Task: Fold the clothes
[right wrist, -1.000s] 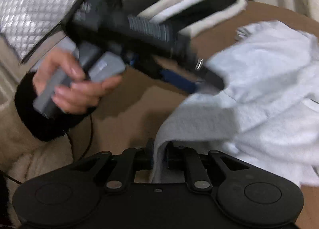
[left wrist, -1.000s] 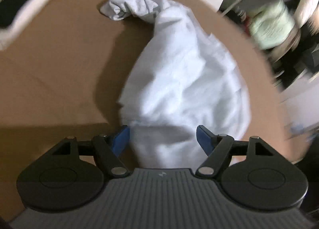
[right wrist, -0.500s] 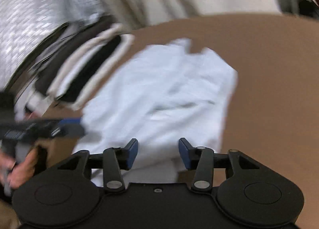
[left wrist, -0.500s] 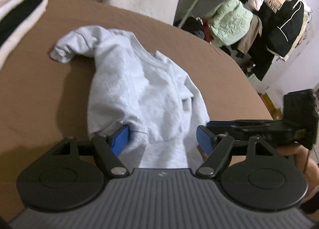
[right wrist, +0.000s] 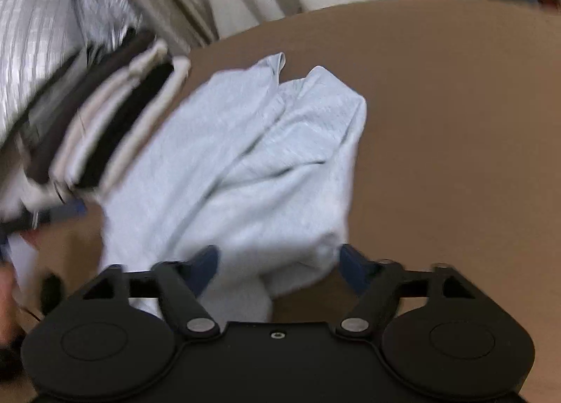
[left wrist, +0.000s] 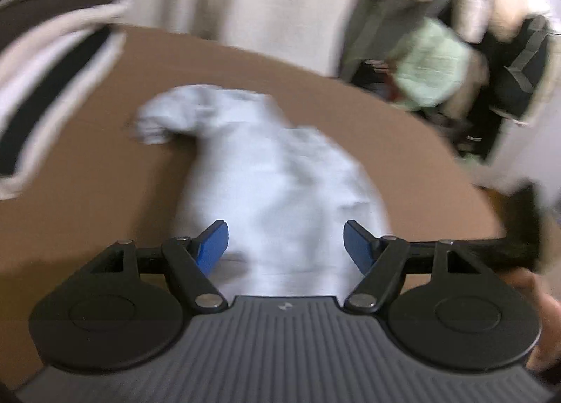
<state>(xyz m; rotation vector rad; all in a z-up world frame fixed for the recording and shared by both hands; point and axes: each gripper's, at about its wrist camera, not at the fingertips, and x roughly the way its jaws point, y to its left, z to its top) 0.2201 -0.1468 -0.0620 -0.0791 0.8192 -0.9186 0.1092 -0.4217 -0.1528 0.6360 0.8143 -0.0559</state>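
A light grey sweatshirt (left wrist: 280, 185) lies bunched on the round brown table (left wrist: 87, 199), with one sleeve trailing to the far left. My left gripper (left wrist: 285, 245) hovers over its near end, open, its blue pads apart on either side of the cloth. In the right wrist view the sweatshirt (right wrist: 245, 171) lies in loose folds. My right gripper (right wrist: 278, 263) has its jaws opening wide, with the near fold between them but not pressed. The left gripper's blue tip (right wrist: 63, 212) shows at the left edge.
A stack of folded dark and cream clothes (right wrist: 105, 129) sits on the table's left side, close to the sweatshirt. Beyond the far edge hang pale curtains (left wrist: 245, 0) and a rack with jackets (left wrist: 431, 63). Bare brown table (right wrist: 455, 122) stretches to the right.
My right gripper let go of the sweatshirt's edge, spread its jaws and swung round to the cloth's other side. My left gripper rose and tilted up, still open.
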